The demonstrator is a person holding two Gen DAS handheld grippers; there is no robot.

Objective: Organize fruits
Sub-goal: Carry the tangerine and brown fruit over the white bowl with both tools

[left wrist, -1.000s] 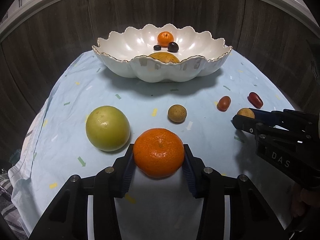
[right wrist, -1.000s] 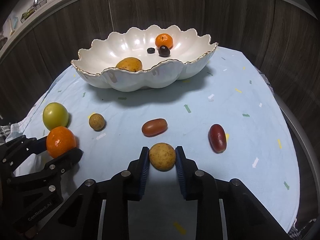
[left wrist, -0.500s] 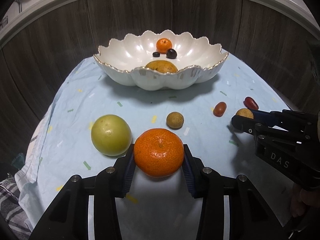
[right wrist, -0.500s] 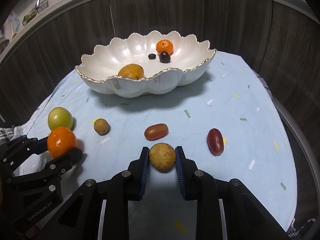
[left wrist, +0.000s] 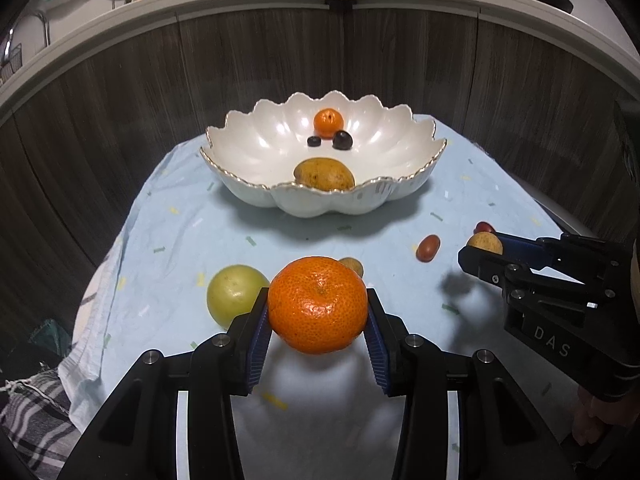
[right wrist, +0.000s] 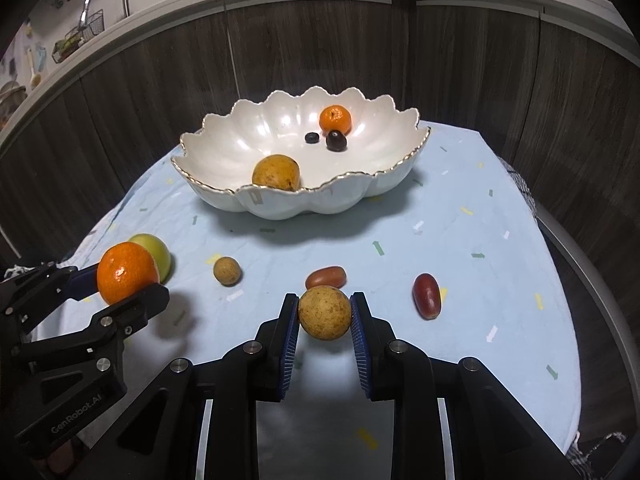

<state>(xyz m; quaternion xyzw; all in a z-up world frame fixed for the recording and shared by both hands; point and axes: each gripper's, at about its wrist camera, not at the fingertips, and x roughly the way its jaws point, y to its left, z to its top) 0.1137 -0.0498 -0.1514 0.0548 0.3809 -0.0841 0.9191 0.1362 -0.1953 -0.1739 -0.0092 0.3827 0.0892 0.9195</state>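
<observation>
Above the near edge of the blue cloth (right wrist: 460, 200): left gripper (left wrist: 318, 320) clamped on the large mandarin (left wrist: 317, 304), clear of the cloth; right gripper (right wrist: 325, 316) clamped on a round tan fruit (right wrist: 325, 312); green fruit (left wrist: 234, 300), small tan fruit (right wrist: 227, 271) and two red oblong fruits (right wrist: 326, 277) (right wrist: 427, 295) lie on the cloth; scalloped white bowl (right wrist: 240, 140) toward the far edge holds a small mandarin (right wrist: 335, 119), a yellow fruit (right wrist: 276, 172) and two dark berries (right wrist: 336, 140).

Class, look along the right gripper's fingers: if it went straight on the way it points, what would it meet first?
Probably the reddish oval fruit on the cloth just beyond the brown round fruit the right gripper holds; depth is uncertain, so it might pass above it toward the white bowl.
</observation>
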